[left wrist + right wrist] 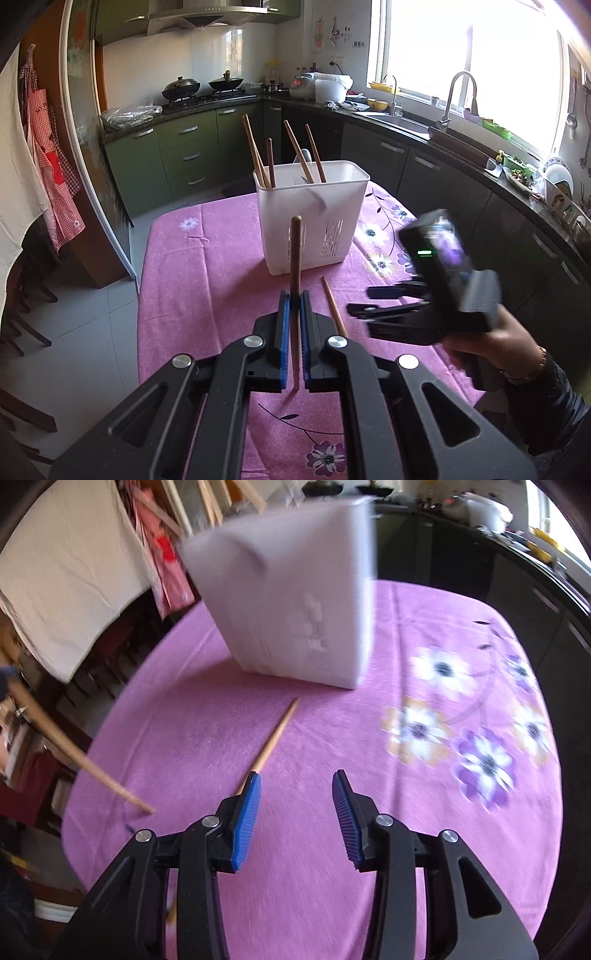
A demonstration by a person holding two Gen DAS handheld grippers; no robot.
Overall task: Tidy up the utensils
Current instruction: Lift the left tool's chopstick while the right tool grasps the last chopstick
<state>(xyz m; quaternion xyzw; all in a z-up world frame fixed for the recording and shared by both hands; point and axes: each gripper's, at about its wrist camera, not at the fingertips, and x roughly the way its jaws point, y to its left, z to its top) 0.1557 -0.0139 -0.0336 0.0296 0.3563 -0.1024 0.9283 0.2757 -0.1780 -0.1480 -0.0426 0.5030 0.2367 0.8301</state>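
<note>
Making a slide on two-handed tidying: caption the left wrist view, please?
Left gripper clamps a chopstick before the white holder; another chopstick lies on the pink tablecloth.

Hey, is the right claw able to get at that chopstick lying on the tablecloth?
Probably yes. The right claw is open and empty, the loose chopstick lies bare just ahead beside its left finger, and the white holder stands farther back.
</note>
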